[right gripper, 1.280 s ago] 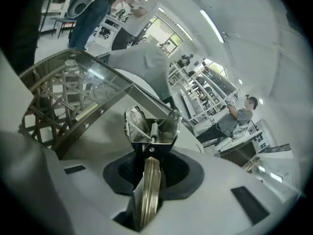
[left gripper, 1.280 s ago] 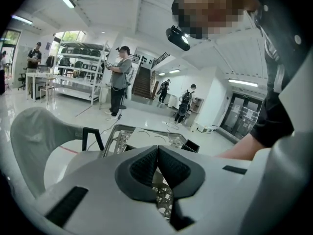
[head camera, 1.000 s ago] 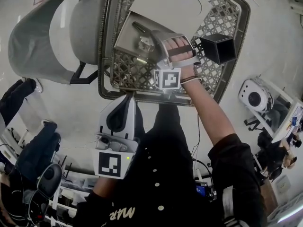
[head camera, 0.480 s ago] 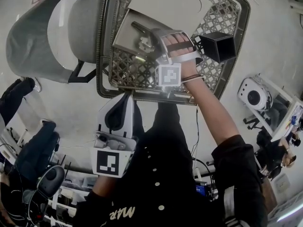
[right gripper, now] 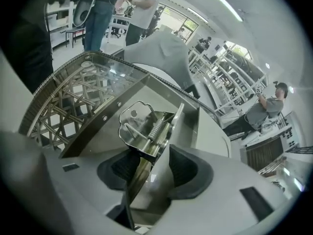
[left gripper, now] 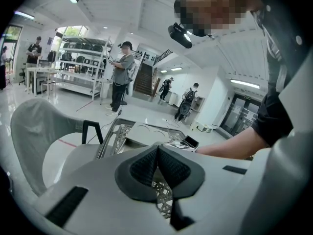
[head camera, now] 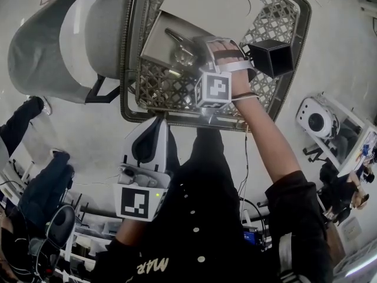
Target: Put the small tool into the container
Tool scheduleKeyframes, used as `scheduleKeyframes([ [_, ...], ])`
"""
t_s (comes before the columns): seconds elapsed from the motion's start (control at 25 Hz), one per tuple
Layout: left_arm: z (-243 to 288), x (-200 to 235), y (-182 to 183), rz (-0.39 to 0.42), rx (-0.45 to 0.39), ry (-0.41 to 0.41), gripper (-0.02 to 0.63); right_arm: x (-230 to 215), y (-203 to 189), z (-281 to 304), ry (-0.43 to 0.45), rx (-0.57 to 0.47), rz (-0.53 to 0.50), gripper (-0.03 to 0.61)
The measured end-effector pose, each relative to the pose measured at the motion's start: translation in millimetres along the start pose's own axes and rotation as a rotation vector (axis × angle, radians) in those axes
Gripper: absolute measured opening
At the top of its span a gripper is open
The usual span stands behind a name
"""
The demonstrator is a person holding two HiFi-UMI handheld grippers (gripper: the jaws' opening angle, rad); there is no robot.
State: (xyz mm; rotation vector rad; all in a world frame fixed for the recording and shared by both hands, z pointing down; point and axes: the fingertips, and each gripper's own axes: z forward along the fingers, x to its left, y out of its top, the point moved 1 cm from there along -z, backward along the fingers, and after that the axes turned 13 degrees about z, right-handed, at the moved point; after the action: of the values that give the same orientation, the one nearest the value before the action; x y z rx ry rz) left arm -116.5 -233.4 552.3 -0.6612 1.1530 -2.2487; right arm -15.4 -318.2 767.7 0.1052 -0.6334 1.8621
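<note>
Surface: I see a glass-topped surface (head camera: 274, 19) on a metal lattice frame, at 12 o'clock in the head view.
Room: A glossy pale floor (head camera: 76, 128) runs all round. A grey shell chair (head camera: 41, 46) stands just at 9 o'clock of the surface. In the left gripper view a bystander (left gripper: 120, 75) stands beside long shelving (left gripper: 80, 58) at 10 o'clock.
Container: A shallow rectangular brushed-steel container (head camera: 158, 46) sits on the surface, with an open black cube-shaped box (head camera: 272, 59) near its 3 o'clock side.
Small tool: The shiny steel small tool (right gripper: 144, 124) has a scalloped plate pierced by a hole, a coil spring and a long narrow handle. It lies inside the container, toward the 3 o'clock side.
Right hand-held gripper (right gripper: 155, 166): It tilts down over the container. Its jaws have just been opening and stand apart. The tool's handle runs between the pads, and I see no squeeze on it.
Left hand-held gripper (left gripper: 157, 153): It is at 6 o'clock in the head view, off the surface. Its pads meet, with nothing between them.
</note>
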Motion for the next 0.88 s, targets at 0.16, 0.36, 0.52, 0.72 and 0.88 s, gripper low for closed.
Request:
scheduleKeyframes([
  [0.16, -1, 1, 0, -0.001, 0.001, 0.002, 0.026, 4, -2, -5, 0.056, -0.003, 0.053, 0.219],
  [0.36, -1, 2, 0, -0.006, 0.003, 0.002, 0.026, 9, -6, -11, 0.064, 0.01, 0.043, 0.219],
  [0.52, 0, -1, 1, -0.004, -0.003, -0.003, 0.026, 12, -8, -18, 0.036, 0.005, 0.052, 0.19],
  [0.72, -2, -3, 2, -0.001, -0.008, -0.005, 0.026, 14, -9, -18, 0.028, 0.003, 0.052, 0.164],
  [0.88, -6, 1, 14, 0.019, -0.062, 0.0, 0.026, 6, -6, -32, 0.038, -0.052, 0.134, 0.117],
])
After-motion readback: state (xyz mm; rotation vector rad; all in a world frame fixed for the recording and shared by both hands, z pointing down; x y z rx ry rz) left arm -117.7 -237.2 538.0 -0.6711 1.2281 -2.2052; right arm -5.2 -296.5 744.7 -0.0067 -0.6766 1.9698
